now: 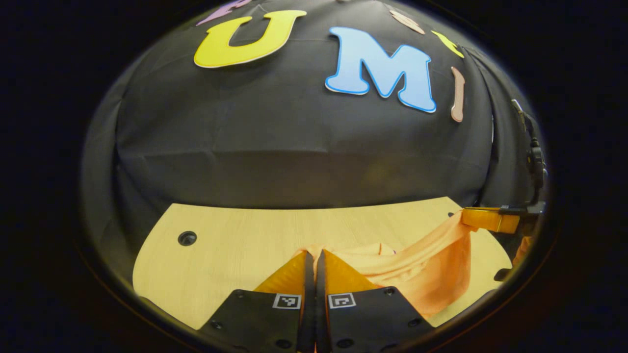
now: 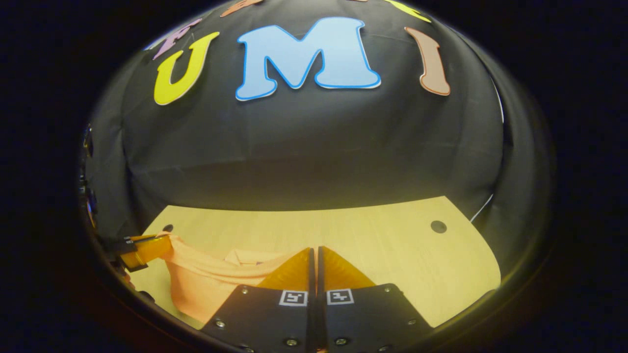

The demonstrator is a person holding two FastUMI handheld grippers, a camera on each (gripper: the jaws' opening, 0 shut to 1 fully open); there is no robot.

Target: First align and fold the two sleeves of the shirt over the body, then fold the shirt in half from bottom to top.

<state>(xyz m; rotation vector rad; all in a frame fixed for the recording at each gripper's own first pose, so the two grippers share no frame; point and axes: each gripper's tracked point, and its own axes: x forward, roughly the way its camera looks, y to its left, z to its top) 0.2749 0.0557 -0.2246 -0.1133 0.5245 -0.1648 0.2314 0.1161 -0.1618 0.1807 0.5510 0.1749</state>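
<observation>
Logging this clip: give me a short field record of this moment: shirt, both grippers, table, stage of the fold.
shirt: orange shirt, lifted and draped between the two grippers, partly bunched, its lower part on the table
left gripper: left gripper fingers closed together at the shirt's edge; seen from the right gripper view at pinching cloth
right gripper: right gripper fingers closed together at the cloth; seen from the left gripper view at pinching cloth
table: light wooden table, with round holes
stage: shirt held up by both grippers, not lying flat; which fold is under way cannot be told
</observation>
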